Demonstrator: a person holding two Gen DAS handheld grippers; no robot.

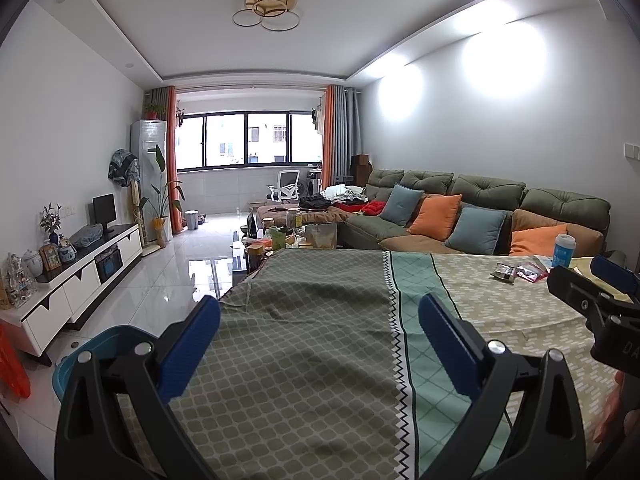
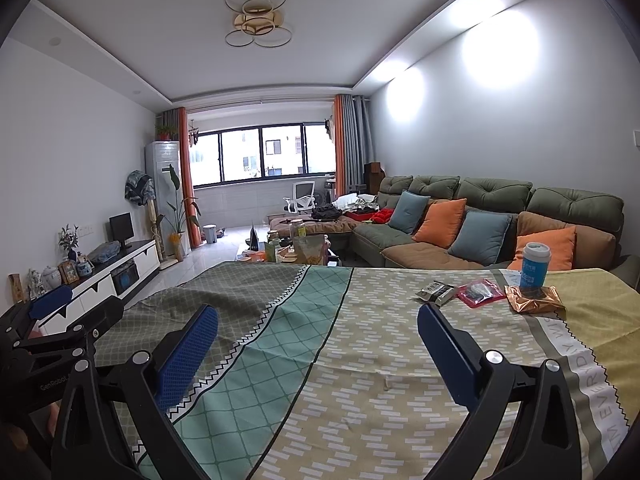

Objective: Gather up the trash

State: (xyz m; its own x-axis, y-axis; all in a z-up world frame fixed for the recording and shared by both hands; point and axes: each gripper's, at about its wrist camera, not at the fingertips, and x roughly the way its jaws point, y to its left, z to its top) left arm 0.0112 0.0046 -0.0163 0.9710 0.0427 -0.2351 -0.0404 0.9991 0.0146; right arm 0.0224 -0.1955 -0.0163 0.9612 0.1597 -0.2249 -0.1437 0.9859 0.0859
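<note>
Trash lies at the far right of the cloth-covered table [image 2: 360, 360]: a dark silver wrapper [image 2: 436, 292], a red packet [image 2: 480, 292], a crumpled gold wrapper [image 2: 536, 300] and a blue-and-white cup [image 2: 534, 268] standing on the gold wrapper. In the left wrist view the silver wrapper [image 1: 505, 271], red packet [image 1: 530, 271] and cup [image 1: 563, 249] show at the right. A blue bin [image 1: 100, 356] stands on the floor left of the table. My left gripper [image 1: 320, 316] is open and empty above the table. My right gripper [image 2: 318, 324] is open and empty, short of the trash.
A green sofa [image 2: 500, 216] with orange and blue cushions runs behind the table on the right. A cluttered coffee table [image 2: 296, 248] stands beyond the far edge. A white TV cabinet [image 1: 80, 272] lines the left wall. An orange object [image 1: 12, 364] is at the left edge.
</note>
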